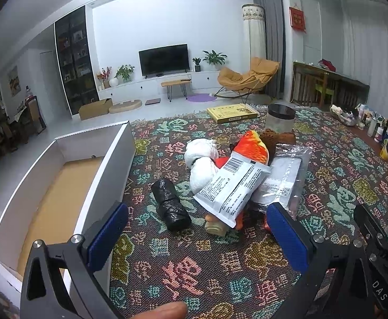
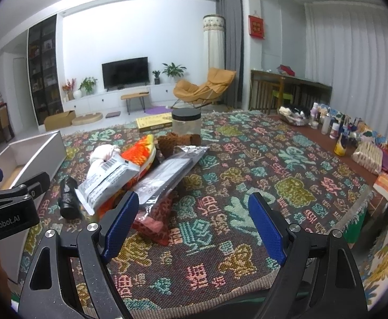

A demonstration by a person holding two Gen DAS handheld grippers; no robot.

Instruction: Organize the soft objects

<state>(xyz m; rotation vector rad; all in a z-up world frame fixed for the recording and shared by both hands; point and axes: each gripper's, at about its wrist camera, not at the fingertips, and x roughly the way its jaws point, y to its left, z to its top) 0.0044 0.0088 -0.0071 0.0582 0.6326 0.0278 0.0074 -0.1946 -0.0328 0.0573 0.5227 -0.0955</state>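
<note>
Both grippers released, empty: left gripper (image 1: 196, 228), right gripper (image 2: 194, 212). Soft pile on patterned cloth (image 2: 247, 159), right of white box (image 1: 106, 159): snack packet (image 1: 231, 186) atop fish plush (image 1: 252, 146), black bag roll (image 1: 170, 204) nearest box.

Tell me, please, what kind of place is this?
Most likely a home living room: a television stands on a low white cabinet, a yellow rocking chair sits near grey curtains, and potted plants line the wall.
</note>
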